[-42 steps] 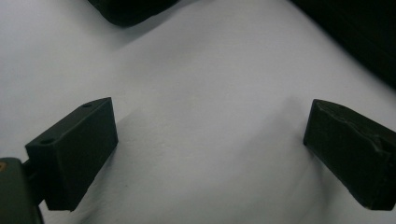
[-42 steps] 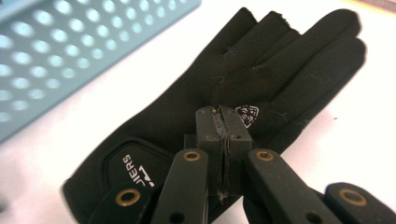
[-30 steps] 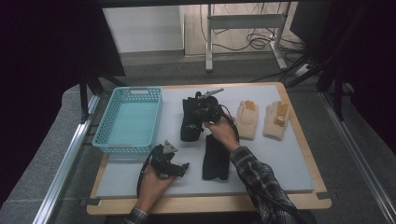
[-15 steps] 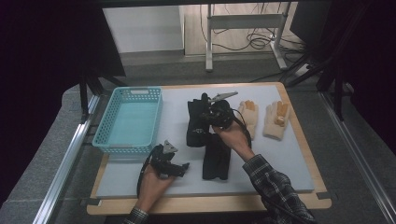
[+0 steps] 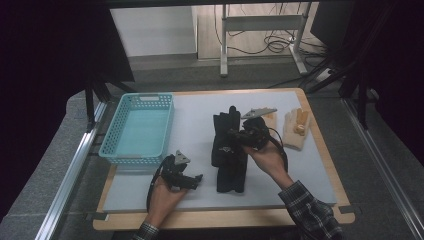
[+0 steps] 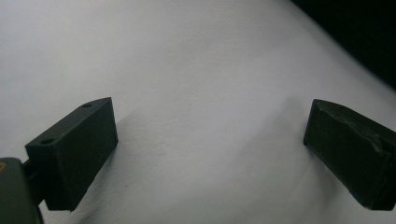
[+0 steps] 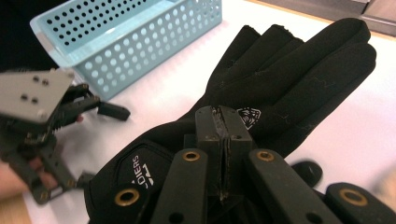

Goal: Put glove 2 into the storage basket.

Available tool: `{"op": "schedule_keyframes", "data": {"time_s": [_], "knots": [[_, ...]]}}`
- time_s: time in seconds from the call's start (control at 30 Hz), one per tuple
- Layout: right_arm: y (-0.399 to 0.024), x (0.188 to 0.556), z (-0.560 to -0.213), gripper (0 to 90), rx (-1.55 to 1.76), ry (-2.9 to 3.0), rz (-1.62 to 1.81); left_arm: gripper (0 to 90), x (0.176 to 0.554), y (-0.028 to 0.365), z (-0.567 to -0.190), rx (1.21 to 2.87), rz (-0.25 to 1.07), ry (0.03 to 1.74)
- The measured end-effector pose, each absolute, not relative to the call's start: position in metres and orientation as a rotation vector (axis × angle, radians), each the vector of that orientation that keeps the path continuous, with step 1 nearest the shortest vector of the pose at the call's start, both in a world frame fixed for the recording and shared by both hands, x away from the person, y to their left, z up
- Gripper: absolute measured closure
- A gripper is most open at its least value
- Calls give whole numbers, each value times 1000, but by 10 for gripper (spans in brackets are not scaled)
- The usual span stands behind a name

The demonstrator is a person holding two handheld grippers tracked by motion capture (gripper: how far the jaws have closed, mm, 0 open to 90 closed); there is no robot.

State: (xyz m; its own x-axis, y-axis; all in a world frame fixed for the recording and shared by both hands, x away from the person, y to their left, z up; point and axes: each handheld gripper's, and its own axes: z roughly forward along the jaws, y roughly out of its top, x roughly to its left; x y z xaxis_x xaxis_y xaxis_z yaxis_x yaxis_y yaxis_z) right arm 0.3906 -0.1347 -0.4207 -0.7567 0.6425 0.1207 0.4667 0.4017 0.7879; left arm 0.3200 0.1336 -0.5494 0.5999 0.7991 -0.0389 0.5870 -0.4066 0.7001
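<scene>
Black gloves lay mid-table, between the blue basket and the tan gloves. Your right tongs were fully closed with nothing pinched between the pads, poised just above the upper black glove. Your left tongs rested near the table's front edge, jaws standing wide apart and empty over bare white surface, well apart from the black gloves.

Plaid sleeve, 2 black grippers, grey triangular plates, brass-ringed screws, black cables
</scene>
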Motion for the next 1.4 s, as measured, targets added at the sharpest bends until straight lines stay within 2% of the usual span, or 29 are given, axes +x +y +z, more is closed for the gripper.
{"op": "schedule_keyframes", "data": {"time_s": [0.47,1.0,1.13,1.27,1.4], "knots": [[-165,350,-428,868,1043,2443,1253,33,320,134,-549,2143,394,1090],[-152,353,-491,850,1132,2492,1162,33,320,134,-549,2142,397,1091],[-150,354,-503,782,1143,2506,1141,33,320,134,-549,2142,397,1090],[-152,354,-506,618,1115,2522,1164,33,320,134,-549,2142,397,1090],[-156,354,-497,572,1070,2504,1178,33,320,133,-549,2138,398,1093]]}}
